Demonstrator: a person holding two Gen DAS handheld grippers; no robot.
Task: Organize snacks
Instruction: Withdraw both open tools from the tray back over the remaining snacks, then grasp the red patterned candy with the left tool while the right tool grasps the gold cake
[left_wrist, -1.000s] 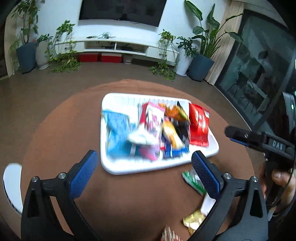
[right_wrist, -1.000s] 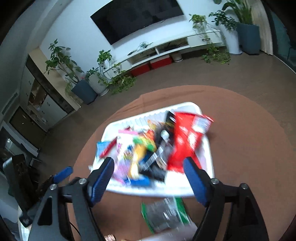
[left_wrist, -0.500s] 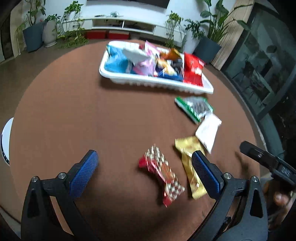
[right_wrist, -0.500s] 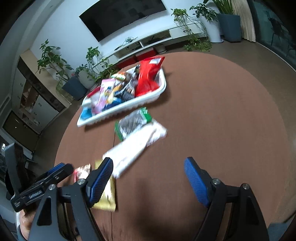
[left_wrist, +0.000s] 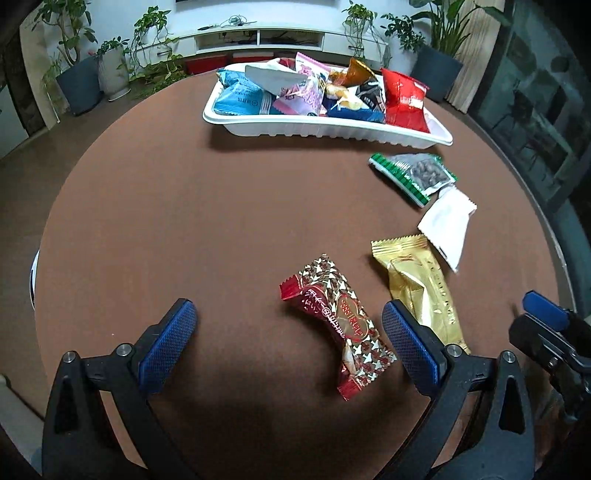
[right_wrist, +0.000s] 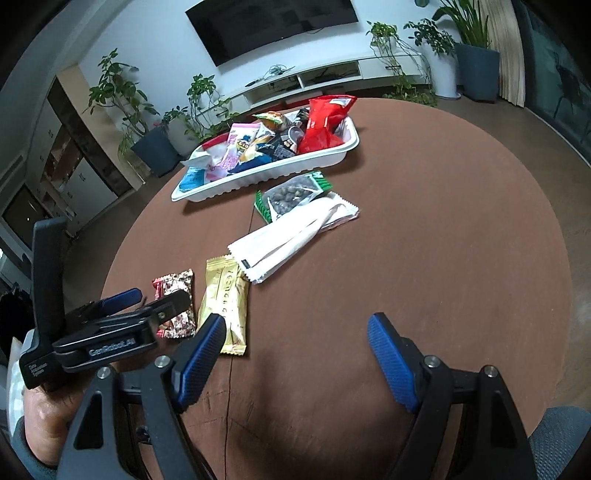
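The table (left_wrist: 184, 206) has a soft-looking, dull brown cloth top. The white tray (left_wrist: 332, 129) is smooth, ribbed plastic, and the gold packet (left_wrist: 417, 284) and red packet (left_wrist: 332, 314) are shiny, crinkly foil. The finger pads (left_wrist: 166, 343) are blue with a bumpy, rubbery look.

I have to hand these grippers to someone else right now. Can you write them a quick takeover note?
Left gripper: open, empty, poised over the red star-patterned packet.
Right gripper: open, empty, over bare brown table, beside the gold packet.
Done: the white tray at the far side already holds a pile of snacks.
Left: four packets lie loose on the table: the red star-patterned one, the gold one, the white packet and the green packet of dark nuts nearest the tray. The red and gold ones are closest to hand.
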